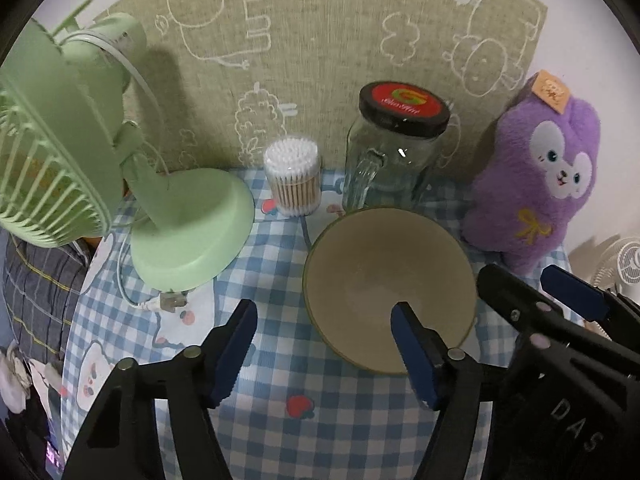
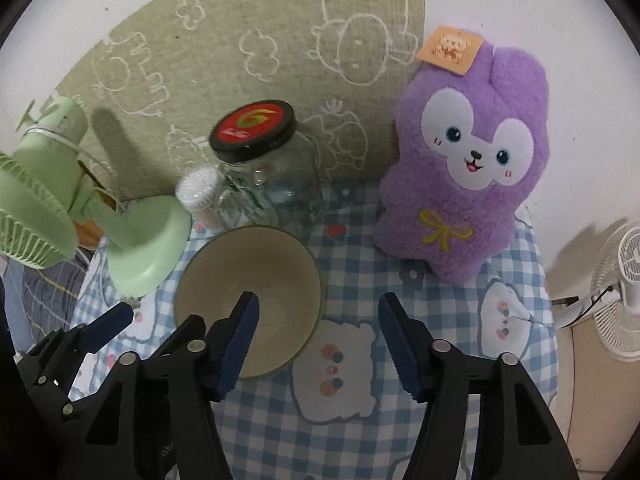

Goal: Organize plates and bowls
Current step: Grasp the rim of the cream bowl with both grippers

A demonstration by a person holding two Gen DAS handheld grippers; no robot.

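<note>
Bowl: a round beige ceramic bowl with a dark green rim [image 1: 390, 280] is sitting upright on the blue-and-white checked tablecloth [image 1: 280, 420], between both grippers.
Left gripper [image 1: 324, 350]: is gaping, released; right finger hanging over the bowl.
Right gripper [image 2: 316, 344]: is spread, gripping nothing; left finger over the bowl.
Beyond: a lidded glass jar [image 1: 394, 152] is standing behind.

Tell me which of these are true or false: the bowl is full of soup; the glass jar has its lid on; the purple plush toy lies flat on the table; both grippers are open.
1. The bowl is full of soup: false, it is empty.
2. The glass jar has its lid on: true.
3. The purple plush toy lies flat: false, it stands upright against the wall.
4. The left gripper and right gripper are open: true, neither holds anything.
</note>
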